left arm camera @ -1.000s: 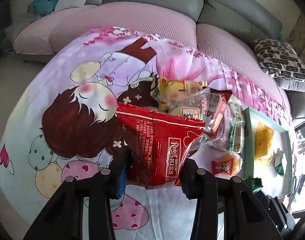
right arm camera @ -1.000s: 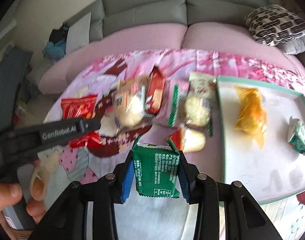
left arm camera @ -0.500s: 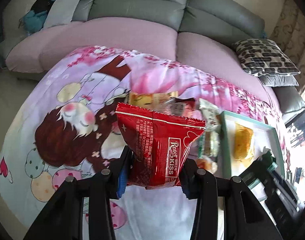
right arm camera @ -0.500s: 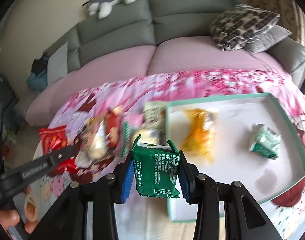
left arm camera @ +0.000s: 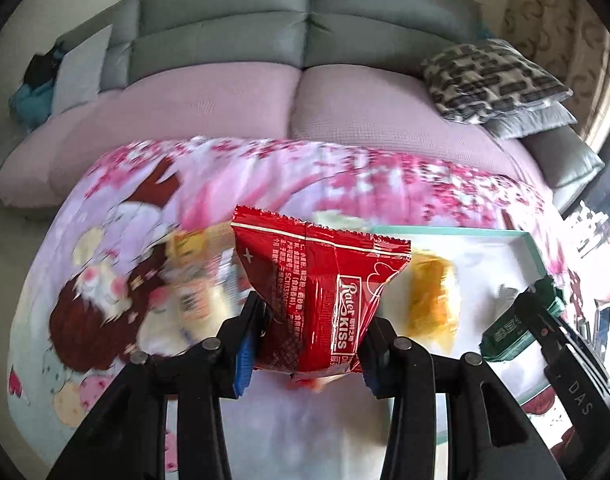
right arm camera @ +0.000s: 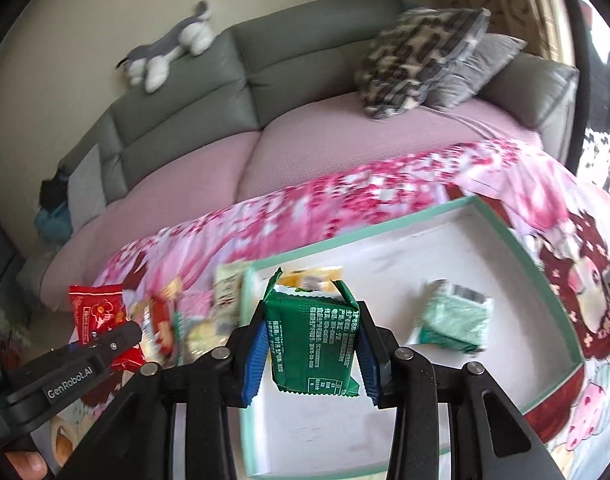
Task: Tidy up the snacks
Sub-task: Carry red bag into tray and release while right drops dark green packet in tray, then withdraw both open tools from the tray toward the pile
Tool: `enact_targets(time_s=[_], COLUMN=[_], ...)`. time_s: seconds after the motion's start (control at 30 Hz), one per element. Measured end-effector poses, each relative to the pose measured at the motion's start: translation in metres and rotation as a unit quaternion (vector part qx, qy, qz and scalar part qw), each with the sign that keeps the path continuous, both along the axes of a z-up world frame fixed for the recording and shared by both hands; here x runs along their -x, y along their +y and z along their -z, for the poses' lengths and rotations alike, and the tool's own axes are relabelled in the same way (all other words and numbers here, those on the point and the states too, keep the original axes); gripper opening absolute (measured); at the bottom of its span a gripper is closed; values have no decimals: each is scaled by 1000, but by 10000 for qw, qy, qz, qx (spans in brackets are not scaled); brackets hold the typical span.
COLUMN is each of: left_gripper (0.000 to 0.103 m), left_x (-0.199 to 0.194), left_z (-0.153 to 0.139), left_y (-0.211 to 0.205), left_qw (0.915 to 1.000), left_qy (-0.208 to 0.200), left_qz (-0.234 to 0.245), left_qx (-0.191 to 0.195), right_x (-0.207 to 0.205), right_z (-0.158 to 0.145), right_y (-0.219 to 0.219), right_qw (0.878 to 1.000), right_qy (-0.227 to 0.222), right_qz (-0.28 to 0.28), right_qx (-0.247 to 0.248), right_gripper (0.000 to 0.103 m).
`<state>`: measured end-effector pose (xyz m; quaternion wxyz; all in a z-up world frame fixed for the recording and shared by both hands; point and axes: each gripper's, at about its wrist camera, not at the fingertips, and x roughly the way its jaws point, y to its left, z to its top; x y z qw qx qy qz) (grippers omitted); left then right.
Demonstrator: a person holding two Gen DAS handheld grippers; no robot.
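My left gripper (left arm camera: pixel 307 350) is shut on a red snack packet (left arm camera: pixel 317 292) and holds it above the cartoon-print cloth, just left of the green-rimmed white tray (left arm camera: pixel 531 248). My right gripper (right arm camera: pixel 311 354) is shut on a green snack packet (right arm camera: pixel 311 344) and holds it over the tray's (right arm camera: pixel 517 236) left part. In the tray lie a yellow packet (left arm camera: pixel 433 300) and a pale green packet (right arm camera: pixel 453 316). The red packet (right arm camera: pixel 99 312) and left gripper also show at the left of the right wrist view. The green packet (left arm camera: pixel 513 330) shows at the right of the left wrist view.
Several loose snack packets (right arm camera: pixel 193 320) lie on the cloth left of the tray, blurred in the left wrist view (left arm camera: pixel 193 280). Behind the table stands a grey sofa with pink seat covers (left arm camera: pixel 305 100), patterned cushions (right arm camera: pixel 421 60) and a plush toy (right arm camera: pixel 173 46).
Both grippers have moved right with their packets. The right one now hangs over the tray's left part; the left one is nearer the tray's left edge.
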<state>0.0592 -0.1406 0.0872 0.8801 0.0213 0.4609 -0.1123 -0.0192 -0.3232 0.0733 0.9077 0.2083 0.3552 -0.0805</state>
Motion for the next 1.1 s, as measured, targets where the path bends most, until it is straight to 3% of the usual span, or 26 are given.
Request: enact_targets(time_s=[0.17,0.43,0.6,0.8,0.87,1.0,1.1], left_gripper=[45,45,45,45,48,70,70], left_x=[3,6,13,15,16,16,17], left_z=[0,38,50,53,53,52,48], left_y=[-42,-96,-109,-105,-104,-99,-96], left_qw=[9989,9951,9931,9933,9934,9934,9941], left_qy=[-90,242,366,444,473,552,494], left_qz=[448,905,1097,1053,1039,996,965], left_qx=[50,316,210,148,129,129,101], right_x=[10,24,29,29,28,27,26], right_z=[5,14,22,23,23,24,25], right_y=[-40,-78,-92,-91,-89,-86,-84], right_qw=[9988,9957,9933,9934,9935,9936,9939], right_qy=[-49,16,70,170,198,268,295], right_qz=[423,915,1106,1109,1099,1088,1061], right_qx=[-259,-104,-324,-260,-232,-157,-106], right_gripper=[42,42,42,42,42,42,42])
